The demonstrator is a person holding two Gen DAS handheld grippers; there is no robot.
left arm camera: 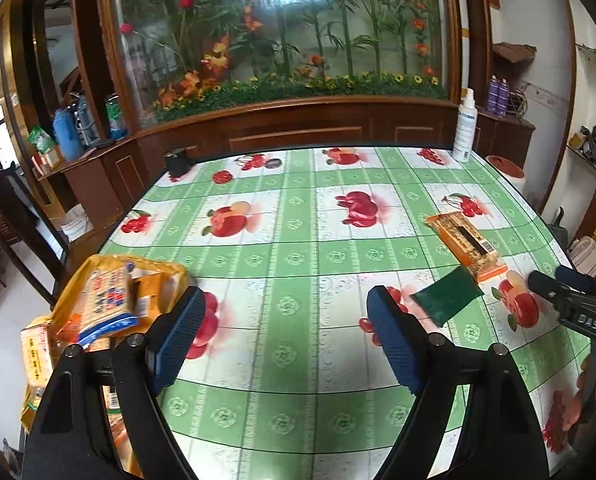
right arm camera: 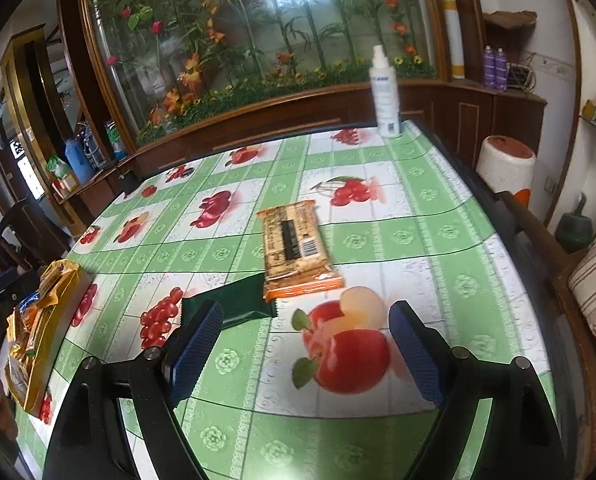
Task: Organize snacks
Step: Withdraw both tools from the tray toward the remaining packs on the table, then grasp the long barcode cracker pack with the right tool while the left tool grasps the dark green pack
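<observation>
An orange cracker pack [right arm camera: 296, 246] lies on the fruit-print tablecloth, also in the left wrist view [left arm camera: 466, 246]. A dark green snack packet [right arm camera: 234, 304] lies just in front and left of it, also in the left wrist view [left arm camera: 446, 297]. A yellow bag [left arm camera: 118, 300] holding several snack packs sits at the table's left edge, also in the right wrist view [right arm camera: 38, 332]. My left gripper [left arm camera: 288, 332] is open and empty, right of the bag. My right gripper [right arm camera: 305, 344] is open and empty, just short of the green packet.
A white spray bottle [right arm camera: 383, 96] stands at the far right corner of the table [left arm camera: 298, 360]. A small black object [left arm camera: 178, 162] sits at the far left corner. A wooden cabinet with a flower display runs behind. A chair [left arm camera: 14, 216] stands to the left.
</observation>
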